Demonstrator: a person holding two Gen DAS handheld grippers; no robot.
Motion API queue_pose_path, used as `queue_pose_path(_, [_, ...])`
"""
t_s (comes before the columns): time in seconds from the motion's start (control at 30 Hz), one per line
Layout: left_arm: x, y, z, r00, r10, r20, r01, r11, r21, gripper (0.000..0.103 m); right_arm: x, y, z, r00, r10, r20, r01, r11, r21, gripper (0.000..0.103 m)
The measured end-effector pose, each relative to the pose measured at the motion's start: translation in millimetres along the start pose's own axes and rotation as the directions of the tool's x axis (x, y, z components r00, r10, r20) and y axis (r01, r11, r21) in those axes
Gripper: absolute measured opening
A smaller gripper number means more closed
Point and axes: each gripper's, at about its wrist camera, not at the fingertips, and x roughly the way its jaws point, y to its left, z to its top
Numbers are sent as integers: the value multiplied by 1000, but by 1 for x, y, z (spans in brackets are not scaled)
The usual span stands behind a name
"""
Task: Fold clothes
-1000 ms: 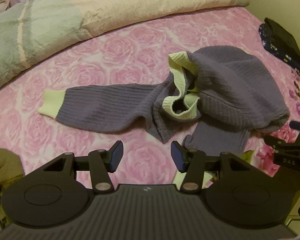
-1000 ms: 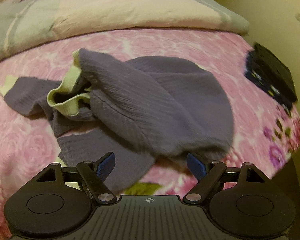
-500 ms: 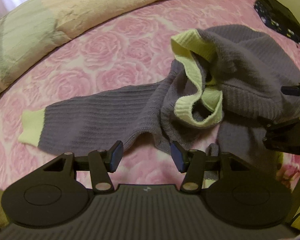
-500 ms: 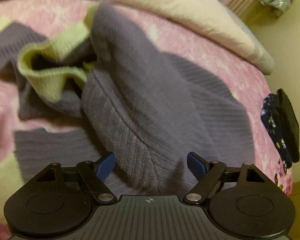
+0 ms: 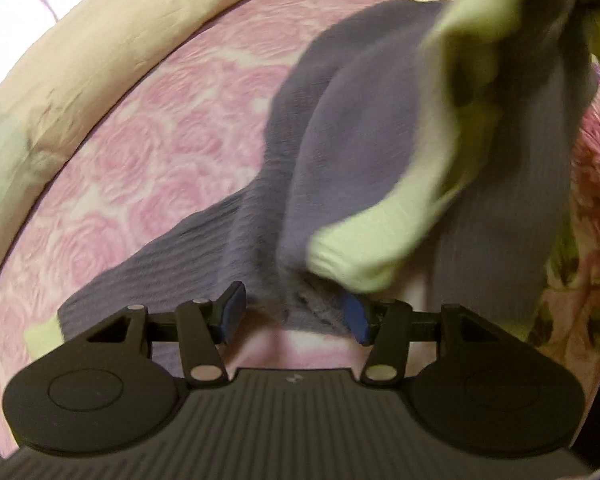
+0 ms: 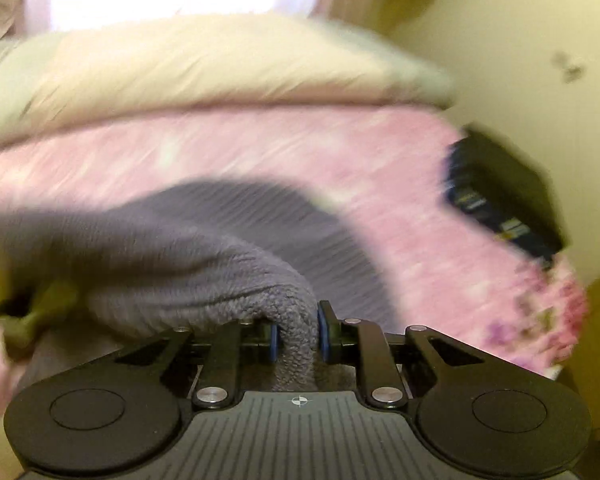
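Observation:
A purple knit sweater (image 5: 364, 136) with pale green trim (image 5: 384, 240) lies on the pink rose bedspread (image 5: 172, 152) and is partly lifted at the right. My left gripper (image 5: 294, 314) is open, its pads on either side of a fold of purple fabric low on the bed. My right gripper (image 6: 297, 338) is shut on a thick fold of the sweater (image 6: 204, 280) and holds it raised above the bed. One sleeve with a green cuff (image 5: 44, 334) trails left. The right wrist view is blurred by motion.
A cream and green quilt (image 5: 112, 40) lies rolled along the far side of the bed. A dark folded item (image 6: 504, 196) sits at the bed's far right corner by the yellow wall (image 6: 520, 40).
My right gripper has closed on the sweater and lifted it. My left gripper has moved in close to the fabric, still open. The sweater's green-trimmed part has risen.

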Motion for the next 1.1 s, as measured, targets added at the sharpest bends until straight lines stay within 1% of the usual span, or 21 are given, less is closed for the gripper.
queue_pose_path(0.03, [2,-5,0,1000,-16,5,16,1000,13,62,-3,-16,7,1000,-26,14,26,1000,9,17])
queue_pose_path(0.07, [4,-12,-1,999,-40,12,40,999,29,65,-5,-31,14,998,-51,26,51,999,19,17])
queue_pose_path(0.13, [8,-29,-4,998,-52,24,50,995,85,65,-3,-60,19,997,-80,17,79,996,44,18])
queue_pose_path(0.27, [17,-67,-11,998,-46,45,37,984,176,64,15,-100,14,997,-78,-23,80,995,55,18])
queue_pose_path(0.37, [22,-93,-17,998,10,68,-27,967,254,65,31,-116,7,998,-51,-42,52,998,41,18])
queue_pose_path(0.4, [25,-101,-18,997,35,72,-54,961,273,65,34,-117,0,998,-39,-46,41,998,40,18])
queue_pose_path(0.47, [34,-114,-20,993,77,85,-99,947,305,65,46,-125,0,998,-15,-57,17,999,37,18])
queue_pose_path(0.53, [50,-128,-22,988,121,98,-148,926,348,65,54,-125,-2,998,6,-68,-3,999,34,18])
queue_pose_path(0.57, [58,-134,-24,984,141,110,-172,911,376,65,59,-126,-3,997,17,-74,-15,999,31,18])
queue_pose_path(0.63, [62,-145,-26,970,154,187,-220,886,409,65,69,-132,-4,995,42,-88,-41,999,18,18])
queue_pose_path(0.67, [64,-147,-26,966,155,205,-230,878,419,65,74,-135,-4,994,54,-95,-53,999,13,18])
queue_pose_path(0.7, [64,-147,-23,968,148,201,-221,882,416,62,79,-138,-4,992,65,-104,-65,998,12,18])
queue_pose_path(0.73, [64,-147,-20,971,136,194,-206,888,410,41,81,-139,-4,991,75,-112,-74,997,12,18])
queue_pose_path(0.77, [63,-143,-15,981,98,169,-158,907,390,26,82,-140,-3,990,84,-115,-83,996,11,18])
queue_pose_path(0.8, [61,-137,-10,986,77,147,-126,927,353,10,82,-141,-1,989,93,-118,-93,996,9,18])
queue_pose_path(0.87, [52,-123,1,984,91,152,-129,957,261,8,78,-142,6,988,114,-108,-116,993,-14,18])
queue_pose_path(0.9, [43,-113,7,977,125,174,-159,968,195,8,75,-141,10,987,124,-99,-128,991,-28,18])
queue_pose_path(0.93, [33,-103,13,966,168,196,-196,972,133,7,70,-140,15,987,135,-85,-139,989,-50,18])
queue_pose_path(1.0, [3,-79,27,937,248,246,-259,966,13,7,60,-137,28,986,156,-56,-160,983,-88,18])
queue_pose_path(1.03, [-13,-66,33,918,289,270,-288,957,-46,7,54,-136,34,985,167,-42,-171,980,-106,18])
queue_pose_path(1.1, [-49,-43,47,875,367,315,-336,930,-150,6,42,-135,48,981,196,-11,-196,974,-117,18])
